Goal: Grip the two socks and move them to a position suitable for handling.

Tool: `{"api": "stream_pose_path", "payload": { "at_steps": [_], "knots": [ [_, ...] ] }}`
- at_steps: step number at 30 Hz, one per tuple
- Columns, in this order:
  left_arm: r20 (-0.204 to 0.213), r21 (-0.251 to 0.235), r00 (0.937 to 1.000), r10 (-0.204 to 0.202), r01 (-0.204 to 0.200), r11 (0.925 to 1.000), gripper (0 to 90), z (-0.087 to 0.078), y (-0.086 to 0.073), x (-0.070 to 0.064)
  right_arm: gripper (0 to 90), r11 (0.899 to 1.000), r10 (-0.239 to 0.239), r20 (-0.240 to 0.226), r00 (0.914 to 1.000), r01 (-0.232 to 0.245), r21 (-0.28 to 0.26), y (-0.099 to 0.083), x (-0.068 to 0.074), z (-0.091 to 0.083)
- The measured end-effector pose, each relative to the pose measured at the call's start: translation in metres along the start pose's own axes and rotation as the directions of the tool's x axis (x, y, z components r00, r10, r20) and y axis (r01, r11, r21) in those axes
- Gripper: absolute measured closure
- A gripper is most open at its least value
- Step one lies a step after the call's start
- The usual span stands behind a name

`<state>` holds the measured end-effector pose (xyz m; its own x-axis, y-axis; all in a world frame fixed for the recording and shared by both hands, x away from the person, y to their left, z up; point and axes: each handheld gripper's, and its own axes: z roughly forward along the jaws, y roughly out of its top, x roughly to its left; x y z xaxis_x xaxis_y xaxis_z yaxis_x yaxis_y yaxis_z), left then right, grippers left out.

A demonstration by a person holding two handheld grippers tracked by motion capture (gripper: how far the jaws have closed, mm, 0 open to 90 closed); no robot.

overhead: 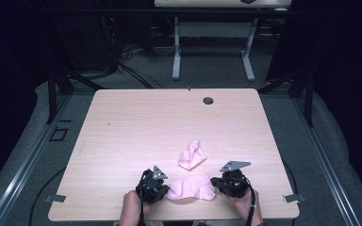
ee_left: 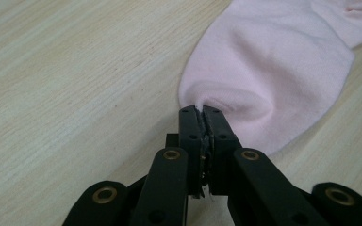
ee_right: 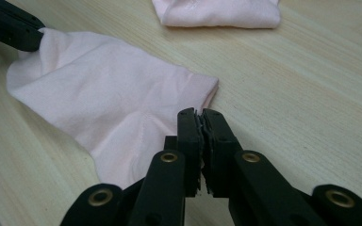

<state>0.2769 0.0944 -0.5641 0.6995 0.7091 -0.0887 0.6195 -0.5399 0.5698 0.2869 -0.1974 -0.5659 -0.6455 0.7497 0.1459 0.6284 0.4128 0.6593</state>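
Nearest you, at the front edge of the pale wooden table (overhead: 122, 132), lies the flat pink cotton sock (overhead: 191, 188), stretched between your two tools; your left gripper (overhead: 156, 188) has its jaws clenched on a pinch of the sock's rounded end, as the left gripper view shows with the fabric (ee_left: 273, 70) puckering right at the tips (ee_left: 201, 113); keep that bite firm, since it is small and could slip if you tug sideways. Your right gripper (overhead: 226, 184) sits at the other end; in the right gripper view its jaws are pressed together over the sock's edge (ee_right: 122, 108), and a little cloth seems caught between them, though I cannot tell how much; check the hold before you move.

The step looks like spreading or pulling the sock straight; draw both hands apart evenly and low over the wood, so the cloth flattens without lifting; stop once the wrinkle near the left tips smooths out.

Farther on, just beyond this sock and apart from it, rests a second pink sock, crumpled into a small peak (overhead: 192, 155); keep your arms clear of it; past that, the table is bare up to the round cable hole (overhead: 208, 100) near the far edge.
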Motion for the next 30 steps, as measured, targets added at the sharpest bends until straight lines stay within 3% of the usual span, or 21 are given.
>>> {"api": "stream_pose_path", "payload": {
  "at_steps": [6,11,15,19,24,30],
  "knots": [
    [0.005,-0.012,0.9997,-0.024,0.024,0.9996,84.2,-0.003,-0.004,0.005,84.2,1.0,0.01,-0.03,0.9995,-0.01,0.006,-0.004,-0.003,-0.001],
    [-0.014,-0.031,0.9987,-0.049,0.048,0.9983,46.0,-0.011,-0.001,0.009,61.2,0.998,0.033,-0.055,0.9979,-0.036,-0.045,-0.003,-0.007,-0.006],
    [-0.03,-0.04,0.9984,-0.047,0.046,0.9981,31.3,-0.016,0.007,0.014,43.0,0.995,0.058,-0.05,0.9971,-0.062,-0.082,-0.002,-0.015,-0.015],
    [-0.036,-0.057,0.9986,-0.038,0.036,0.9977,22.4,-0.021,0.015,0.019,28.7,0.988,0.093,-0.033,0.9952,-0.096,-0.121,-0.001,-0.024,-0.022],
    [-0.052,-0.061,0.9985,-0.016,0.013,0.9981,15.1,-0.024,0.027,0.025,18.7,0.987,0.104,-0.01,0.9945,-0.105,-0.123,0.0,-0.031,-0.023],
    [-0.055,-0.066,0.9984,-0.01,0.006,0.9978,6.7,-0.027,0.039,0.034,10.1,0.99,0.078,0.018,0.9968,-0.075,-0.121,0.005,-0.034,-0.021]
  ]
}}
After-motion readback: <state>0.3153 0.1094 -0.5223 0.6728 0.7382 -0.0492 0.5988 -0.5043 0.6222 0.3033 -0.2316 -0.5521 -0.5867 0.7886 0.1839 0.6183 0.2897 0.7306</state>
